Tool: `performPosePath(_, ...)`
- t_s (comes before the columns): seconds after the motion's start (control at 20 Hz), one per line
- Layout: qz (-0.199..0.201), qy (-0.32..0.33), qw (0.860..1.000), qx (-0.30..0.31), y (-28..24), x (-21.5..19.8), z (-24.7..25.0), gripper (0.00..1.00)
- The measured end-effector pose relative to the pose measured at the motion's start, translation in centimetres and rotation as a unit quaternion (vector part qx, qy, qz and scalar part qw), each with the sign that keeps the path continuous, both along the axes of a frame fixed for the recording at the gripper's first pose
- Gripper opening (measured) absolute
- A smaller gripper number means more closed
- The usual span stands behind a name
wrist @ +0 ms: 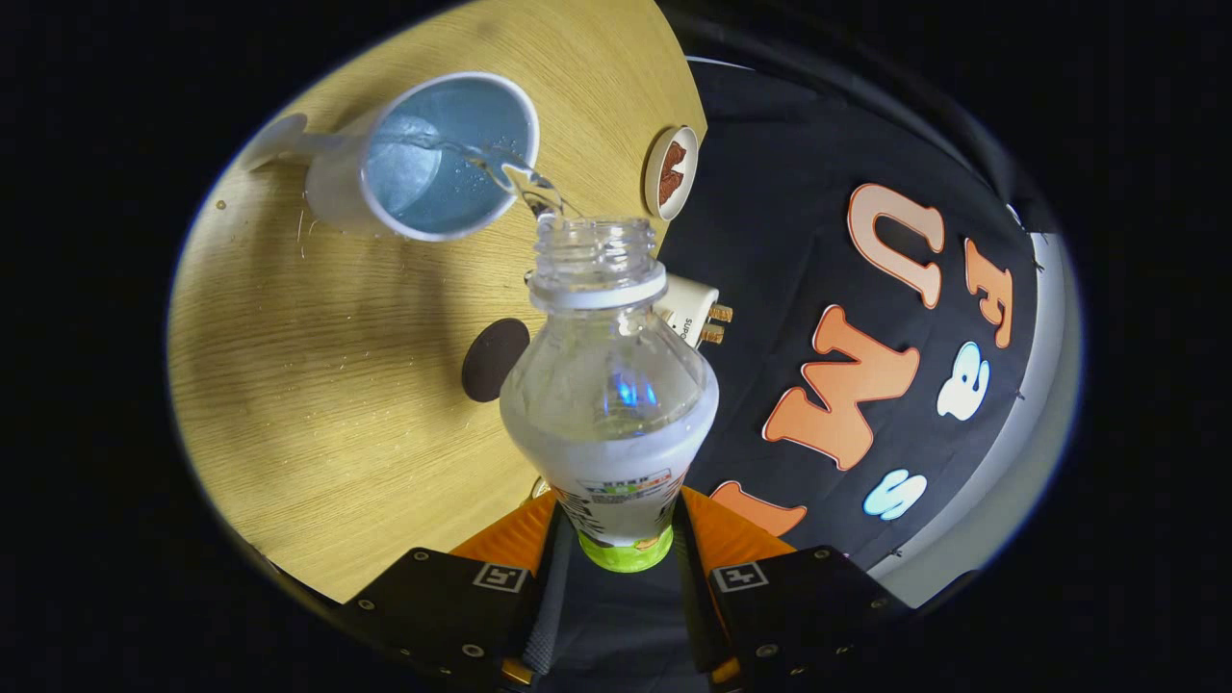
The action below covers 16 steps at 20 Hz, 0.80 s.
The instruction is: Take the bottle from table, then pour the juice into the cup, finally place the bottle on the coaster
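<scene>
My gripper (621,539) is shut on a clear plastic bottle (608,385) with no cap, both fingers pressing its labelled lower body. The bottle is tipped forward, its open neck aimed at a white cup (423,159) with a handle that stands on the round wooden table (318,385). A thin clear stream (505,173) runs from the bottle's mouth over the cup's rim, and liquid lies in the cup. A dark round coaster (494,359) rests on the table beside the bottle's shoulder, nearer to me than the cup.
A small round dish (671,171) with something brown in it sits at the table's edge beyond the bottle. A white plug-like object (691,310) with brass prongs lies just behind the bottle's neck. Small droplets dot the wood near the cup.
</scene>
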State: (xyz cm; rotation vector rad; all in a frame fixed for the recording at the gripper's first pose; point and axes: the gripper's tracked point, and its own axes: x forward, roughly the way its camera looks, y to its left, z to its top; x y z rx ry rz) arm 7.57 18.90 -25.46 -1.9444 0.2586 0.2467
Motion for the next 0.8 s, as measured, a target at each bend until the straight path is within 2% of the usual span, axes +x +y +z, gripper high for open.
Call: performPosePath(0.8, 0.019, -0.011, 0.999, -0.037, 1.0, 0.6, 2.1, 0.55)
